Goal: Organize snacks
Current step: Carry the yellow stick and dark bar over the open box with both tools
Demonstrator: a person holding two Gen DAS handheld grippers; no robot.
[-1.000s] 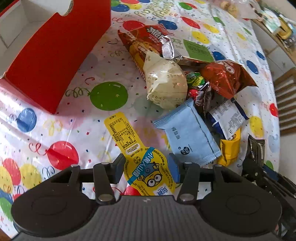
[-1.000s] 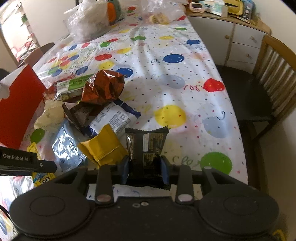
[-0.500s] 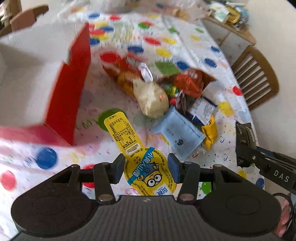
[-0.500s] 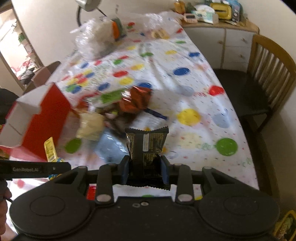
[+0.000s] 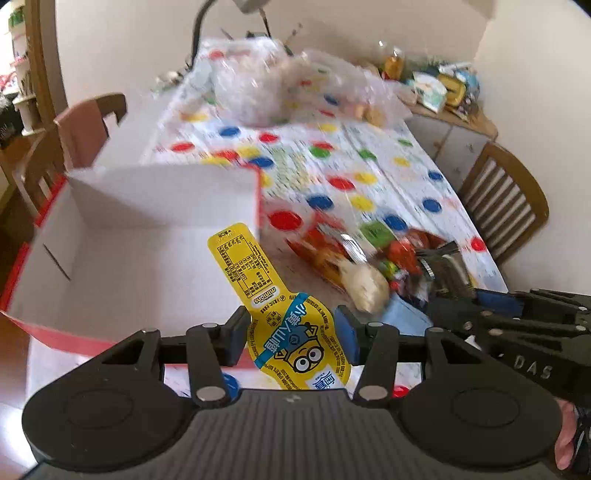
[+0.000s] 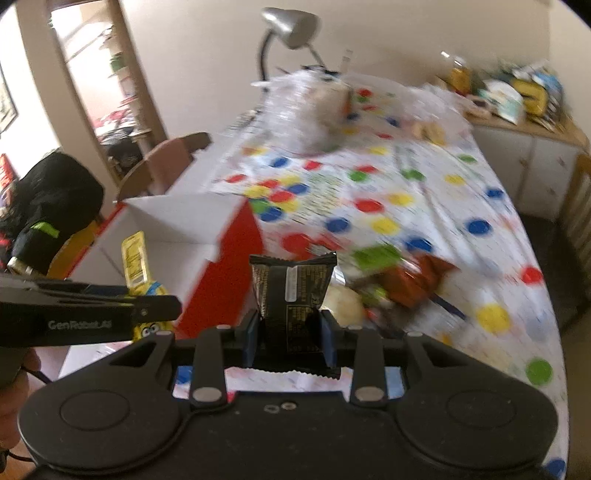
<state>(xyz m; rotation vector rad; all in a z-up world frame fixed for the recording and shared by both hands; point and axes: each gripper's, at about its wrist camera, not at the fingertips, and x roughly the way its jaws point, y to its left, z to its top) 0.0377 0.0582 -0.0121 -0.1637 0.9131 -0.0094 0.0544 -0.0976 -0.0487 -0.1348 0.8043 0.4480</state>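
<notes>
Presently left gripper [image 5: 291, 334] fingers grip the yellow Minions pouch [image 5: 284, 321], right gripper [image 6: 290, 338] fingers grip the black snack packet [image 6: 291, 291]: advise carrying each fully over the red-and-white box [image 5: 147, 236] rim before release.

Beyond the polka-dot-clothed tabletop [image 6: 424, 206] we see a grey gooseneck desk lamp [image 6: 291, 22]; a slatted wooden chair [image 5: 506, 206] stands beside it.

Both my grippers have risen well off the table and pitched up toward the far wall. My left gripper [image 5: 291, 334] has carried the yellow pouch [image 5: 273, 306] from over the tablecloth to the open box [image 5: 122, 258]; its upper end now overlaps the white interior. My right gripper [image 6: 290, 338] has carried the dark packet [image 6: 291, 291] from beside the snack pile [image 6: 388, 288] leftward, to the box's red wall.
</notes>
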